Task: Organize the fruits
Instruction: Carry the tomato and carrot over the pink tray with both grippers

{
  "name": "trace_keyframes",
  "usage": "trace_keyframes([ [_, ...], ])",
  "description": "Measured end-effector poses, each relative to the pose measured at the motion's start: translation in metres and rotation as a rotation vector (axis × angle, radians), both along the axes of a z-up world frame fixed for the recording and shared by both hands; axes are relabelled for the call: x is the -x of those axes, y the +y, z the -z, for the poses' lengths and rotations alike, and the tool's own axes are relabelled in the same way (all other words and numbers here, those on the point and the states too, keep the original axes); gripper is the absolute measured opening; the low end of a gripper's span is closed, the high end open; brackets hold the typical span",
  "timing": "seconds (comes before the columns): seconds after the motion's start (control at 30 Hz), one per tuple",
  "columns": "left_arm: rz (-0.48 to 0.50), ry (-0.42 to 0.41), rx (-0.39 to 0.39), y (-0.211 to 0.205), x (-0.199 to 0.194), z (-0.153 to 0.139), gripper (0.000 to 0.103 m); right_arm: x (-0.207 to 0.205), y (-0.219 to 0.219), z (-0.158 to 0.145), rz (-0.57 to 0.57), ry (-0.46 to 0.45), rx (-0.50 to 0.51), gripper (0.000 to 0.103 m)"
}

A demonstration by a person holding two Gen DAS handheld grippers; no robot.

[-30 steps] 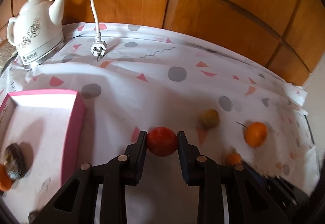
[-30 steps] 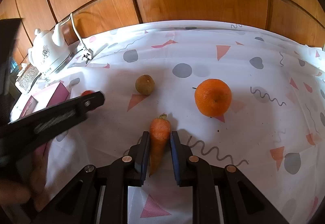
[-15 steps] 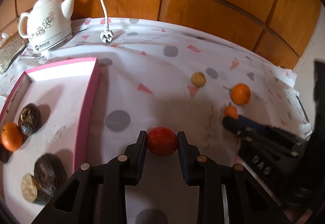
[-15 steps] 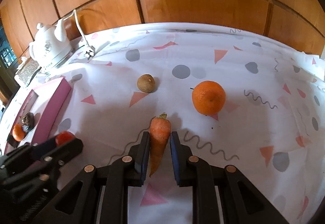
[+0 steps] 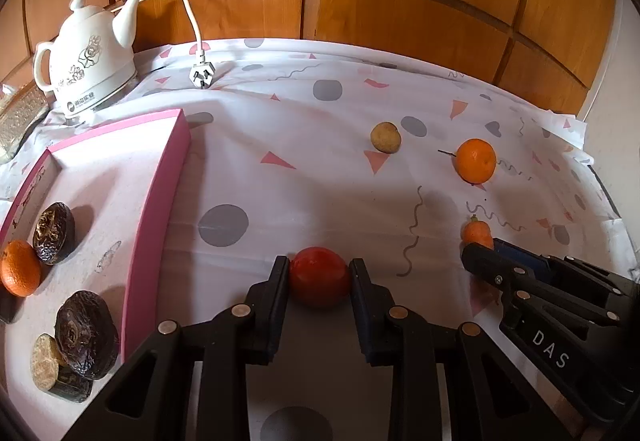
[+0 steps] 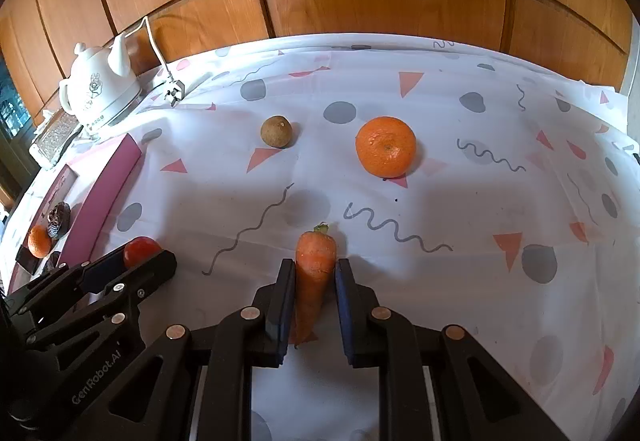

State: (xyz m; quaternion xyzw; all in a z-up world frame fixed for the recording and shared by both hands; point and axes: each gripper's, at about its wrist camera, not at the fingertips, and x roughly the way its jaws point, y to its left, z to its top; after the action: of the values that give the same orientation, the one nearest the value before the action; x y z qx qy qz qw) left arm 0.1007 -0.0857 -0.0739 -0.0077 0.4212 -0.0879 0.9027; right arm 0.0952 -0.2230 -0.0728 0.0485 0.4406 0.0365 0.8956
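My left gripper [image 5: 319, 273] is shut on a red tomato [image 5: 319, 281] and holds it above the patterned tablecloth, right of the pink tray [image 5: 156, 209]. The tray holds a small orange [image 5: 18, 267], dark wrinkled fruits [image 5: 54, 227] and a brown piece [image 5: 46, 361]. My right gripper [image 6: 311, 273] is shut on an orange carrot [image 6: 314, 269], stem end forward. It shows at the right of the left wrist view [image 5: 480, 249]. A tangerine [image 6: 386, 146] and a small brown round fruit [image 6: 276, 131] lie on the cloth beyond.
A white teapot-shaped kettle [image 5: 90, 61] with its loose cord and plug [image 5: 202, 75] stands at the back left. A patterned box [image 5: 18, 117] lies beside it. Wooden panelling backs the table. The table's right edge [image 5: 600, 177] drops off.
My left gripper has pulled back and risen with the tomato, so more of the tray and table shows. My right gripper holds the carrot in about the same place.
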Motion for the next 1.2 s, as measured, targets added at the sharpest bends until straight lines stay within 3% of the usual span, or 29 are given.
trace_keyframes([
  [0.47, -0.001, 0.0, 0.016, 0.003, 0.003, -0.002, 0.029, 0.003, -0.006, 0.005, -0.001, -0.028, -0.048, 0.02],
  [1.03, -0.002, -0.025, 0.06, 0.015, 0.031, -0.029, 0.029, 0.003, 0.007, 0.005, -0.007, -0.035, 0.047, 0.02],
  [1.2, 0.009, -0.073, 0.067, 0.02, 0.044, -0.046, 0.029, 0.003, 0.009, 0.005, -0.012, -0.032, 0.063, 0.02],
])
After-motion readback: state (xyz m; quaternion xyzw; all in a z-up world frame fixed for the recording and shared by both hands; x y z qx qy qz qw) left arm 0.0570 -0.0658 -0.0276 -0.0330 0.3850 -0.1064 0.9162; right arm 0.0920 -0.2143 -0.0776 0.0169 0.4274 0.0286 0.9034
